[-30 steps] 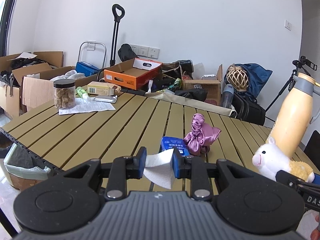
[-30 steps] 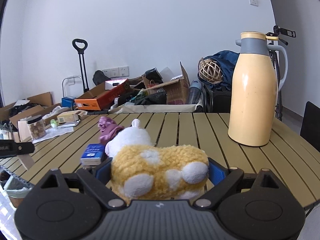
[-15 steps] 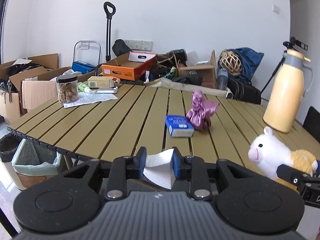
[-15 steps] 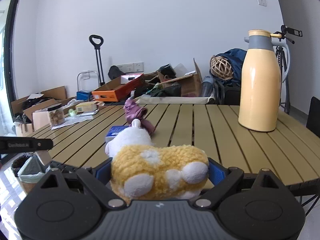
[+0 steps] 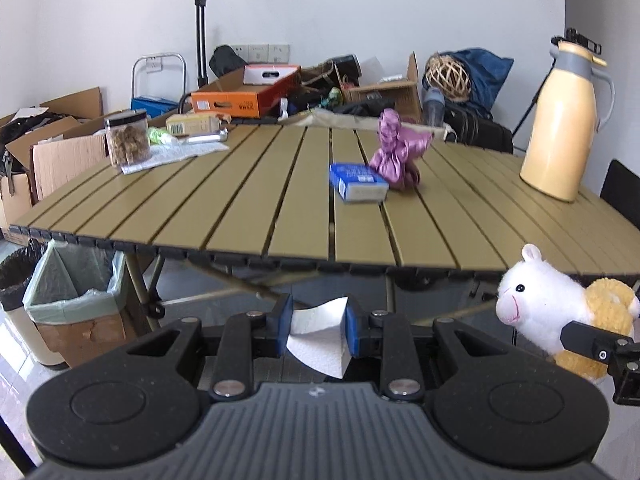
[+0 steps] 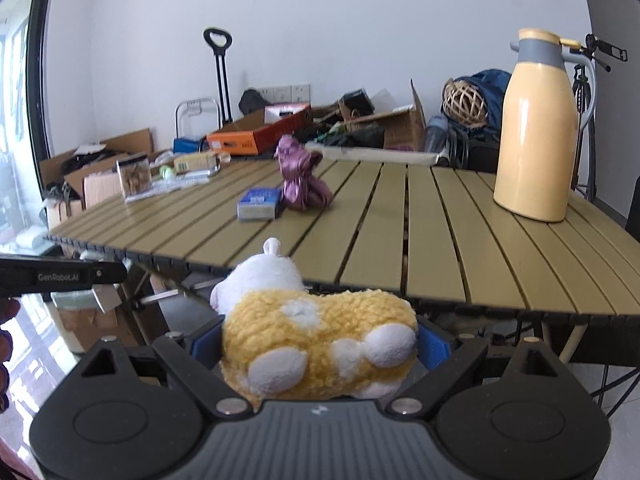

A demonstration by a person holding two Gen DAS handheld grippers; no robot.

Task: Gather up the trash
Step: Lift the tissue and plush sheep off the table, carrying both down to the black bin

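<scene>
My left gripper [image 5: 318, 330] is shut on a white paper tissue [image 5: 320, 336], held off the near edge of the slatted table [image 5: 248, 208], below table height. My right gripper [image 6: 316, 346] is shut on a yellow and white plush sheep [image 6: 316, 344], also off the near edge; the sheep shows in the left wrist view [image 5: 552, 310] at the right. A bin with a pale green liner [image 5: 76, 296] stands on the floor under the table's left corner. A blue packet [image 5: 358, 188] and a crumpled purple cloth [image 5: 398, 152] lie mid-table.
A tall yellow thermos [image 5: 564, 124] stands at the table's right. A jar of snacks [image 5: 128, 142], papers and a small box sit at the far left. A black-lined bin [image 5: 16, 280] stands beside the green one. Cardboard boxes and bags crowd the back wall.
Both grippers have pulled back from over the table to beyond its near edge and dropped lower. Each keeps its hold. The bins have come into the left wrist view.
</scene>
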